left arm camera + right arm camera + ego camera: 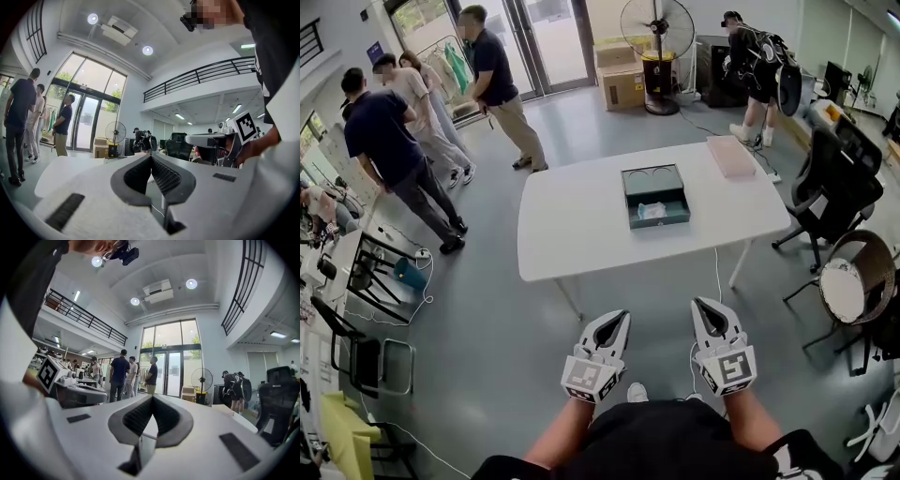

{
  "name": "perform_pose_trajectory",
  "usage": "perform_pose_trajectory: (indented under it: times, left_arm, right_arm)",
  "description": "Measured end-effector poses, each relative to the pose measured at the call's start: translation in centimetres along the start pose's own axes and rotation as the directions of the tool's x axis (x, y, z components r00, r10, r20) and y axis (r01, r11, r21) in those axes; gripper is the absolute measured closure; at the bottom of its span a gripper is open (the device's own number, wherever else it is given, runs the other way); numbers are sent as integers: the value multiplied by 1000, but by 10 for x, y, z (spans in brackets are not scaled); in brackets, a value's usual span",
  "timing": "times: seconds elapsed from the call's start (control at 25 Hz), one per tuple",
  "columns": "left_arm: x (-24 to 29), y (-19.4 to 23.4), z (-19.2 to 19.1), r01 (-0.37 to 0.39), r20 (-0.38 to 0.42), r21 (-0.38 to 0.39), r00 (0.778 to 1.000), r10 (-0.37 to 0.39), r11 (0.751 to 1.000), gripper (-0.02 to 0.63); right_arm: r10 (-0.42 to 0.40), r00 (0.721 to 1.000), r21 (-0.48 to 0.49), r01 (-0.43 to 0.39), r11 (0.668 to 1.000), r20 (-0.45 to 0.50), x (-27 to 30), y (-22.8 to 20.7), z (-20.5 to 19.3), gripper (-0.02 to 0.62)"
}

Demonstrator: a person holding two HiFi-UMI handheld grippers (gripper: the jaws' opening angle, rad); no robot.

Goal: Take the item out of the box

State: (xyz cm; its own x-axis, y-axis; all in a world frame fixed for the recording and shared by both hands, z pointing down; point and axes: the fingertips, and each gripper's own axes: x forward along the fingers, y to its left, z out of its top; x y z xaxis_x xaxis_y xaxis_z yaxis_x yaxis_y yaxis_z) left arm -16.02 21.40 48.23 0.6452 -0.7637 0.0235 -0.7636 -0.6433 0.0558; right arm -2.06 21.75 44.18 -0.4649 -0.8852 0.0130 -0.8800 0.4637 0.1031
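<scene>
Closest to the person, the left gripper (616,320) and the right gripper (708,307) are held side by side over the grey floor (487,319), on the near side of the box and well apart from it. Each gripper has its jaws pressed together with nothing between them, and both point toward the box.

The white table (572,225) carries the dark green box (655,196), which lies open with its lid folded back. Inside the box is a small pale item (652,212); from this distance I cannot say what it is. A flat pink pad (731,155) lies on the same table, behind the box to the right.

Far behind the box stand cardboard cartons (621,80) and a standing fan (656,37). Far to the left of the box is a group of people (403,131).
</scene>
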Motion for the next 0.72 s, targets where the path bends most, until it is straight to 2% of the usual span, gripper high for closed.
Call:
perform_pose_trajectory:
  times: [0.24,0.36,0.72]
  left_arm:
    - [-14,21,-3,4,-10,-6,1000,-5,1000,594]
    - [-17,28,-8,-7,-24,-17,1000,7,1000,594]
    - [25,45,-11,-7,-39,-9,999,6,1000,594]
  right_arm:
    - [3,1000,-10,-3,1000,-16,12,23,2,589]
    - [0,1000,-49,0,999,-5,18,26,-1,589]
    - [11,1000,-26,-11,1000,7,53,-7,-10,589]
